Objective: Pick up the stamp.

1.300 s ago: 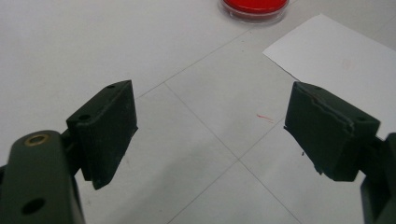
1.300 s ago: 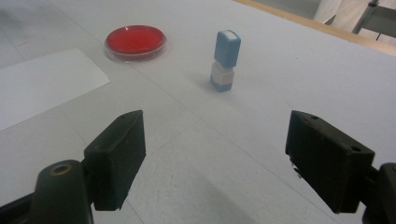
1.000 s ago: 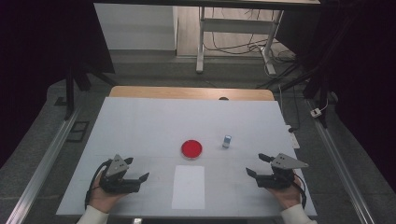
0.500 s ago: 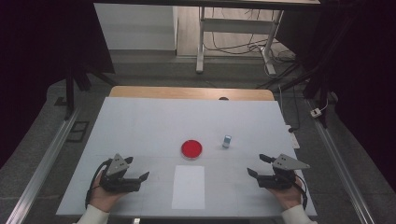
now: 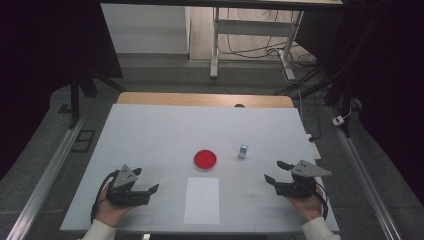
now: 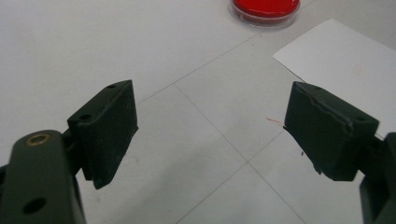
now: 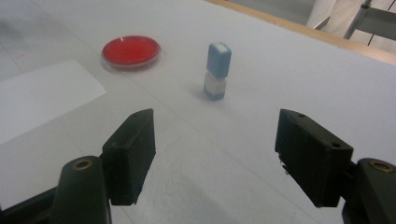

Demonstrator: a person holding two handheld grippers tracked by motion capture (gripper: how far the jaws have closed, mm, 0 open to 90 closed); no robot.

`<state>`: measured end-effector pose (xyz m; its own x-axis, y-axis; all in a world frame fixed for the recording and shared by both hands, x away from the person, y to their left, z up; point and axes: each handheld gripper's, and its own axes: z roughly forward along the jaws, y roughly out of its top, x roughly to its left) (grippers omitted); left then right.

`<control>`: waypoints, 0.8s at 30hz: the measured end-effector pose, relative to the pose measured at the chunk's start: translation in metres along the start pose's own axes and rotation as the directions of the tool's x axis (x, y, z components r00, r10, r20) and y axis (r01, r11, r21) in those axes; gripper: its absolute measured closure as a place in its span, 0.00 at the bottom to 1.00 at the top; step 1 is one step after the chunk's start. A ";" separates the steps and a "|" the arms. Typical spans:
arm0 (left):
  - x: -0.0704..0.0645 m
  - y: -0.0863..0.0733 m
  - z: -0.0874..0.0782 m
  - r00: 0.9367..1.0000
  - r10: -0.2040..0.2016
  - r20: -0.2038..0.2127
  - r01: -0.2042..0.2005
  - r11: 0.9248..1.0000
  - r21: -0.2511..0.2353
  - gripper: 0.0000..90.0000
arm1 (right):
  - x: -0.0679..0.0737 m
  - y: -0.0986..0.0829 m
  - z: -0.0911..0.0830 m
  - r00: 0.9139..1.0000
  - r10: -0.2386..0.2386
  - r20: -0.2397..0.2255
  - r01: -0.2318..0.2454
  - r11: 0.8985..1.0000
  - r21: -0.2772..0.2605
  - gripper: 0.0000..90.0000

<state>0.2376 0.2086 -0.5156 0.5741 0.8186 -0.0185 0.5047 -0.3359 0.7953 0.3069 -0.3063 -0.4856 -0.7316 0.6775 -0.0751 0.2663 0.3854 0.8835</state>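
A round red dish lies near the middle of the white table. To its right a small blue-and-white bottle stands upright. A white paper sheet lies in front of the dish. My left gripper rests low at the front left, open, with nothing between its jaws. In the left gripper view the dish and the sheet lie ahead. My right gripper is open at the front right. Ahead of it in the right gripper view stand the bottle and the dish.
A wooden strip runs along the table's far edge, with a small dark knob on it. Metal rails flank the table. A table frame and cables stand on the floor beyond.
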 end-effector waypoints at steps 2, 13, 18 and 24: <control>0.000 0.000 0.000 1.000 -0.001 -0.003 0.001 1.000 0.000 0.19 | -0.001 0.005 0.001 1.000 0.001 -0.003 -0.001 1.000 -0.007 0.32; 0.000 -0.001 0.002 1.000 0.000 0.001 0.000 1.000 0.005 0.19 | 0.001 0.025 0.009 1.000 -0.020 -0.008 0.020 1.000 -0.004 0.33; 0.001 -0.001 0.002 1.000 0.004 0.000 -0.004 1.000 0.009 0.20 | 0.003 0.036 0.013 1.000 -0.023 -0.017 0.023 1.000 0.000 0.33; 0.002 -0.002 0.003 1.000 0.004 -0.006 -0.004 1.000 0.012 0.20 | 0.004 0.045 0.020 0.999 -0.029 -0.025 0.030 0.999 0.025 0.33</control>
<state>0.2399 0.2089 -0.5188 0.5720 0.8202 -0.0116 0.5104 -0.3448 0.7878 0.3284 -0.2736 -0.4557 -0.7548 0.6498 -0.0893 0.2597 0.4211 0.8690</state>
